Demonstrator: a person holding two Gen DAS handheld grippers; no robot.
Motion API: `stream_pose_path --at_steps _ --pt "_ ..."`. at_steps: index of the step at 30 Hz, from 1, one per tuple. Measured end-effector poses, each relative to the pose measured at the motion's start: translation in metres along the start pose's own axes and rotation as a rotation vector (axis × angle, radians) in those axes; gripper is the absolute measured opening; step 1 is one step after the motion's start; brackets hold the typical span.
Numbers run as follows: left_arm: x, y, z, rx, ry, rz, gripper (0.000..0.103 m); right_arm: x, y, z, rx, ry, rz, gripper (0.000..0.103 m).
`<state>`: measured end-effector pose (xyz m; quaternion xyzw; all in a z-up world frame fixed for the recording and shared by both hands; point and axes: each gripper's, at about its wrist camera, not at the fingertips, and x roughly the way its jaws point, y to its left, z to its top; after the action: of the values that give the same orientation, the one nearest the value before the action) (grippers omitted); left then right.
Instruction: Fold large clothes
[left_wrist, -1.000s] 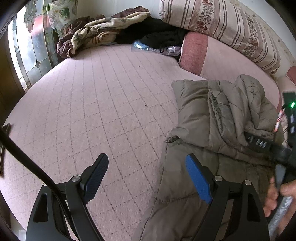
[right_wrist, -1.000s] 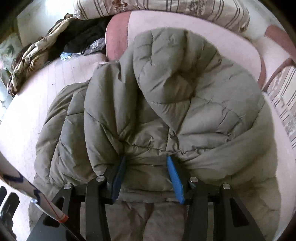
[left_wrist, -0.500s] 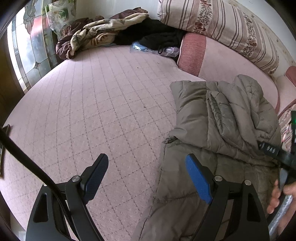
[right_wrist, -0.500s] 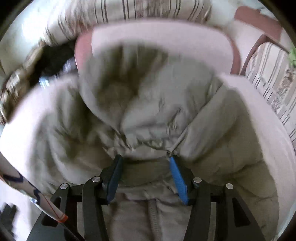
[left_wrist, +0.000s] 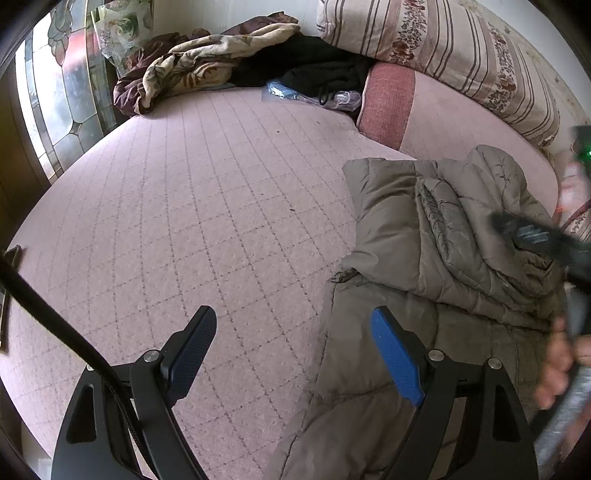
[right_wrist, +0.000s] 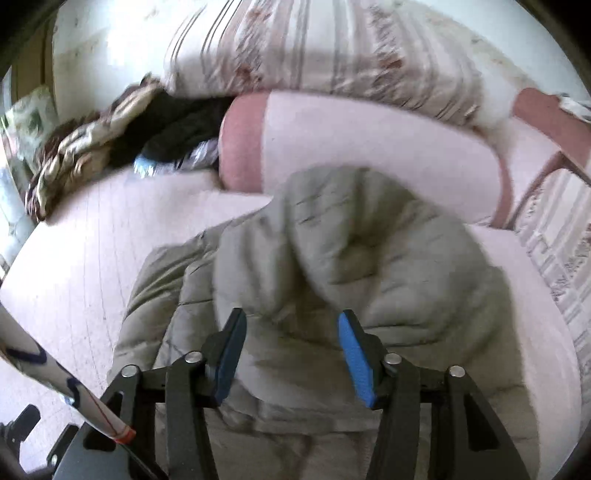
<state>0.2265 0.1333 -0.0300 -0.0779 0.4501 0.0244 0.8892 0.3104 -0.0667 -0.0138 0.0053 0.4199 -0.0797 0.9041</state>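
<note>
Olive quilted puffer jacket (right_wrist: 332, 266) — puffy, stitched in channels — lies bunched on the pink diamond-patterned bedspread (left_wrist: 184, 206). Right gripper (right_wrist: 291, 354) is closing, jacket folds between its blue pads; left gripper (left_wrist: 291, 350) gapes wide, empty.

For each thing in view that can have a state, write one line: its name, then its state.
Puffer jacket: partly folded, sleeve laid over its body, hood bunched towards the pillows.
Left gripper: open, nothing between its pads, above the bedspread at the jacket's edge.
Right gripper: jaws closing above the jacket; whether the pads press the fabric cannot be told.
Patterned blanket: crumpled in a heap.
Striped pillow: lying across the bed's head.
</note>
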Motion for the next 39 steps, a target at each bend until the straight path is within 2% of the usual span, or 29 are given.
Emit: stream_pose_path --at_steps 1,3,4,6,8,11,13,15,17,20,25,30,39 --pt "0.001 0.001 0.000 -0.002 0.001 0.001 0.085 0.017 0.001 -0.004 -0.008 0.051 0.029 0.049" --pt "0.002 0.002 0.001 -0.008 0.007 0.000 0.085 0.041 0.012 -0.009 -0.056 0.111 0.005 0.051" --pt "0.003 0.003 0.001 -0.012 0.013 -0.002 0.085 0.040 0.018 -0.010 -0.105 0.090 -0.031 0.051" --pt "0.003 0.005 0.002 -0.018 0.018 -0.008 0.085 0.028 0.018 -0.009 -0.113 0.060 -0.038 0.051" --pt "0.001 0.006 0.003 -0.019 0.013 -0.012 0.085 0.003 0.012 -0.010 -0.069 -0.021 0.010 0.051" --pt "0.000 0.006 0.003 -0.018 0.005 -0.012 0.085 -0.014 0.010 -0.017 -0.037 -0.062 0.039 0.051" --pt "0.000 0.004 0.002 -0.010 0.006 -0.004 0.085 -0.003 0.012 -0.023 -0.035 -0.014 0.048 0.053" --pt "0.000 0.004 0.000 -0.003 0.004 0.010 0.085 0.022 0.018 -0.031 -0.073 0.073 0.028 0.060" --pt "-0.001 0.004 0.000 0.002 -0.004 0.022 0.085 0.022 0.018 -0.026 -0.069 0.061 0.031 0.062" --pt "-0.006 0.005 0.000 0.000 -0.023 0.031 0.085 -0.002 0.000 -0.023 0.017 0.048 0.108 0.062" --pt "-0.012 0.005 -0.004 0.006 -0.041 0.050 0.085 -0.041 -0.028 -0.043 0.030 0.036 0.125 0.062" --pt "-0.027 0.000 -0.012 0.030 -0.087 0.065 0.085 -0.071 -0.084 -0.089 0.084 0.066 0.086 0.066" --pt "-0.054 -0.023 -0.045 0.111 -0.162 0.074 0.085 -0.111 -0.199 -0.177 0.200 0.131 -0.047 0.067"
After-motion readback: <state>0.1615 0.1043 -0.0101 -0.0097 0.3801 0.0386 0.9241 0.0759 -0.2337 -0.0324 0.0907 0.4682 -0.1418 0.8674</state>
